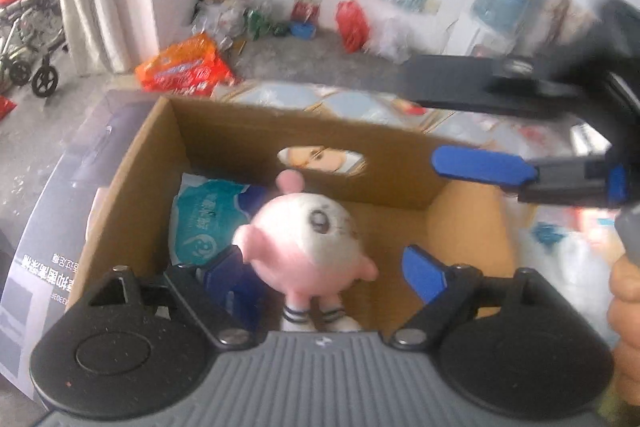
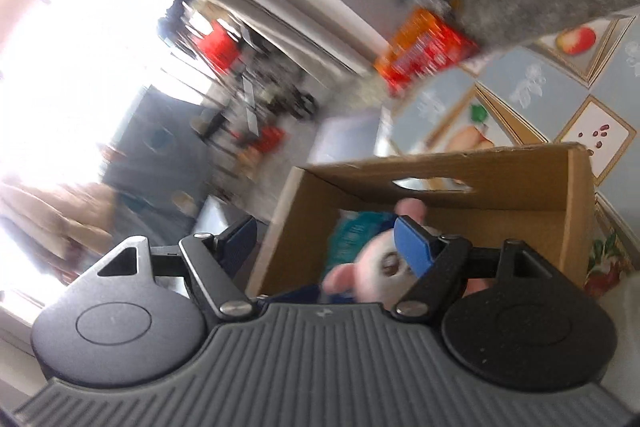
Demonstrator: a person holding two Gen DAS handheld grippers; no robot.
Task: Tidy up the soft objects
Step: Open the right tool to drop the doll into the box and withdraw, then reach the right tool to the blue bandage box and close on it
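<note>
A pink and white plush toy [image 1: 308, 243] stands upright inside an open cardboard box [image 1: 400, 163], next to a teal soft tissue pack [image 1: 200, 223]. My left gripper [image 1: 324, 273] is open over the box with the plush between its blue pads; the right pad is clear of the toy, while the left pad sits close by its arm. My right gripper [image 1: 420, 119] hovers open over the box's far right corner with nothing between its fingers. In the right wrist view the right gripper [image 2: 326, 239] is above the box [image 2: 520, 187], with the plush [image 2: 372, 263] and tissue pack [image 2: 356, 231] below.
The box rests on a table with a patterned cloth [image 1: 360, 103]. A white plastic bag [image 1: 568, 259] lies right of the box, near a person's hand [image 1: 624, 291]. On the floor are an orange-red package [image 1: 188, 67] and assorted clutter along the wall. A wheelchair [image 1: 28, 39] stands far left.
</note>
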